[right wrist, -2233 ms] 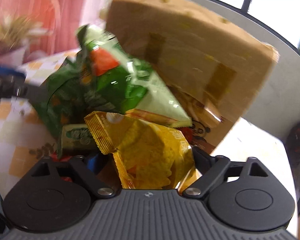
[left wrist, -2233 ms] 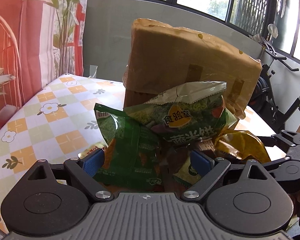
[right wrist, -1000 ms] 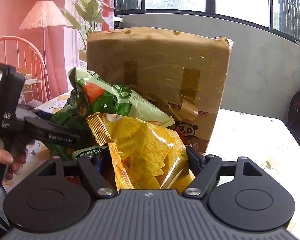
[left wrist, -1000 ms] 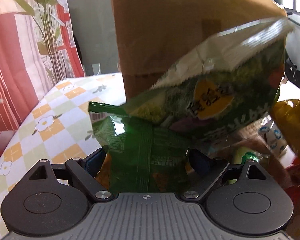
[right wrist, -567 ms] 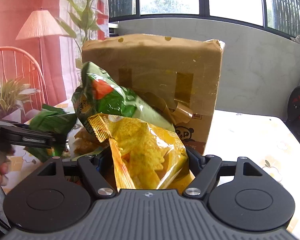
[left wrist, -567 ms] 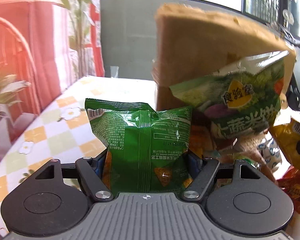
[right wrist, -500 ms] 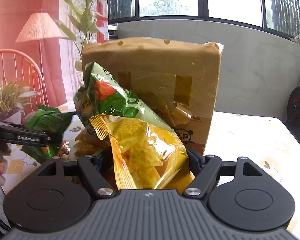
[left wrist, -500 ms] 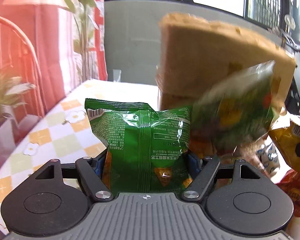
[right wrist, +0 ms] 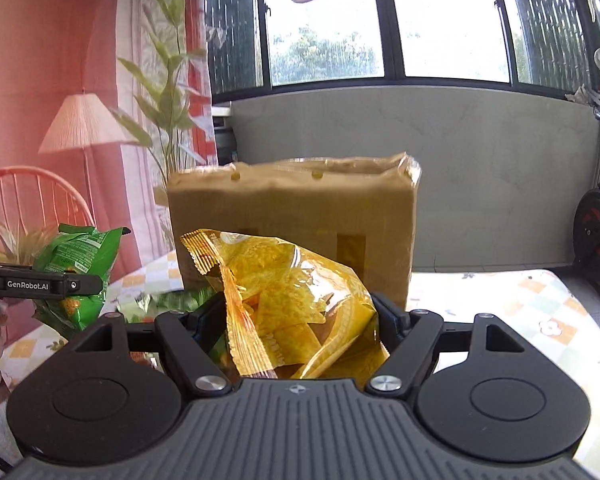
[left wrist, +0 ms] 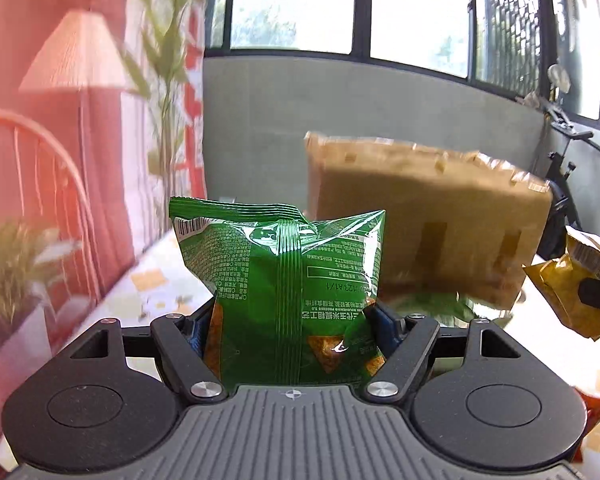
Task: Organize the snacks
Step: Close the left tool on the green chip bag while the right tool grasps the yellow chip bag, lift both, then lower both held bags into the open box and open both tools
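Both hands are mid-carry: each pair of tongs has a snack bag lifted clear of the counter (right wrist: 540, 300), which wears a checked floral cloth. The left tongs (left wrist: 294, 320) stand fairly wide, pressed on the lower sides of a glossy green foil snack bag (left wrist: 284, 280); their jaws have just closed in a little on it. The bag stands upright, back seam and barcode facing the camera. The right tongs (right wrist: 300, 320) are equally wide, clamped on a crinkled yellow see-through bag of triangular chips (right wrist: 288, 304), which tilts leftward.

The likely goal is the tall brown paper bag (right wrist: 296, 224) standing towards the counter's far edge, its open top above both snacks. The next move probably calls for raising each bag over that rim before letting go. More green packets (right wrist: 172, 300) lie at its foot.
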Available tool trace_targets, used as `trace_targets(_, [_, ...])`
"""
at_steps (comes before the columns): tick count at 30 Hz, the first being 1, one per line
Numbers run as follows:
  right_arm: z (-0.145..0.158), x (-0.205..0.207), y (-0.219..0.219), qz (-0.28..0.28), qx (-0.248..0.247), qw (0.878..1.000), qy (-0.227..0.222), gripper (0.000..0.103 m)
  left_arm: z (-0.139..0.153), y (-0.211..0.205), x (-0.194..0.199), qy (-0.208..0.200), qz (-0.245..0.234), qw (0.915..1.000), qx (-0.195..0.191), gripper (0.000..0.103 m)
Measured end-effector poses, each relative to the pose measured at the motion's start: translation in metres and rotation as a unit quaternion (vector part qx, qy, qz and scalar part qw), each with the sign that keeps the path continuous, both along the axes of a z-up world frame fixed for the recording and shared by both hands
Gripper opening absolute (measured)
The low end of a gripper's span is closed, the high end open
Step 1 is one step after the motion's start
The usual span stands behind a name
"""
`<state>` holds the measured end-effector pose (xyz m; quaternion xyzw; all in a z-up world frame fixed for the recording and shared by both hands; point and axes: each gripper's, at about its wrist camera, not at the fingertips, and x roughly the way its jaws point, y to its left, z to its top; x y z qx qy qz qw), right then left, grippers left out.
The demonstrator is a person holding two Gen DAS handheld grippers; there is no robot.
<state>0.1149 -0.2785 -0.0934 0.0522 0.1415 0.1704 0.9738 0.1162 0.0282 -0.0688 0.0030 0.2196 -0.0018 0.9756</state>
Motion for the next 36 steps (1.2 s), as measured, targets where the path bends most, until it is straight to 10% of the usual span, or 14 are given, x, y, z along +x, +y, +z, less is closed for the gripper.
trace_targets(19, [0.11, 0.124, -0.025, 0.003, 0.07, 0.996, -0.046, 0.076, 0.109, -0.06, 0.103, -0.118, -0.095, 0.988, 0.03, 0.078])
trace_targets(36, [0.081, 0.225, -0.015, -0.025, 0.128, 0.989, 0.069, 0.079, 0.078, -0.092, 0.228, -0.024, -0.123, 0.9921, 0.011, 0.089])
